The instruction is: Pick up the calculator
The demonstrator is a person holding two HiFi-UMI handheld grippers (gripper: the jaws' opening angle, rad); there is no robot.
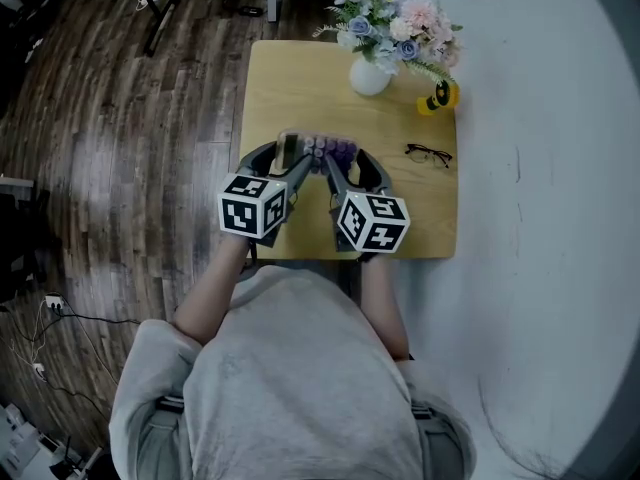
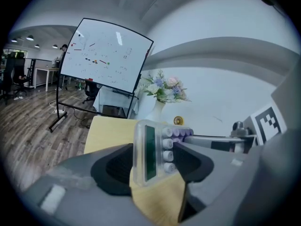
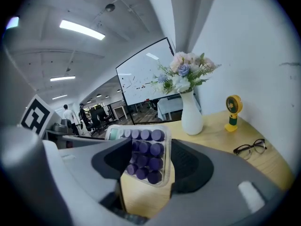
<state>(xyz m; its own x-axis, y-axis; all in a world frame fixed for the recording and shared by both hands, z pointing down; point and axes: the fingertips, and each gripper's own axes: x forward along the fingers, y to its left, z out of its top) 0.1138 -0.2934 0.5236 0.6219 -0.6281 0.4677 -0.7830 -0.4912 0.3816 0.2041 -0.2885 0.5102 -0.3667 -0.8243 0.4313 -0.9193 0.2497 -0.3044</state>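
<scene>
Holding the clear-cased calculator with round purple keys (image 1: 318,150) between both tools: left hand-held gripper (image 1: 288,156) clamped on the display end, right hand-held gripper (image 1: 350,164) clamped on the key end, both sets of jaws wide since they span the body. Calculator is over the near-middle of the light wooden counter (image 1: 300,83) and looks clear of its top, so pick-up reads as basically done. What's left, I reckon: hold it level, and stay off the black-framed glasses (image 1: 428,154) and white flower vase (image 1: 369,75).
</scene>
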